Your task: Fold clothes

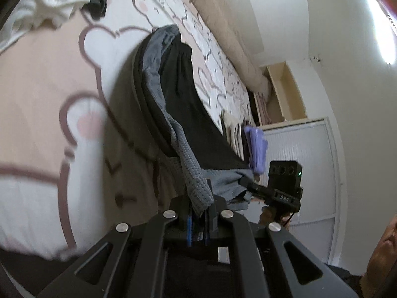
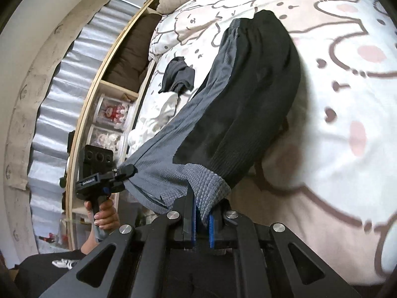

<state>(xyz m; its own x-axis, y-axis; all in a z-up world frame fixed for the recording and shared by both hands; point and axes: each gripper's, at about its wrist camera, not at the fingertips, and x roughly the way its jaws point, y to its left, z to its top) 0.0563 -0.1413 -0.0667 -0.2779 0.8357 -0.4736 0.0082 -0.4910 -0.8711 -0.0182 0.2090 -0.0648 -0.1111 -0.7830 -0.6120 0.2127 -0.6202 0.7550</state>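
A black and grey garment [image 1: 181, 104] with a ribbed grey hem hangs stretched between both grippers above the bed. My left gripper [image 1: 198, 213] is shut on one corner of the ribbed hem. My right gripper [image 2: 202, 213] is shut on the other hem corner of the garment [image 2: 248, 94]. The right gripper also shows in the left wrist view [image 1: 250, 186], and the left gripper in the right wrist view [image 2: 127, 170], each pinching the grey edge. The far end of the garment trails onto the bedsheet.
The bed has a pink and white bear-print sheet [image 2: 347, 99]. A white garment [image 1: 49, 2] and a dark one [image 2: 178, 74] lie crumpled on it. A purple cloth [image 1: 256, 146] lies on a stack at the bed's end. A beige bolster [image 1: 223, 24] and wooden shelves [image 2: 109, 104] border the bed.
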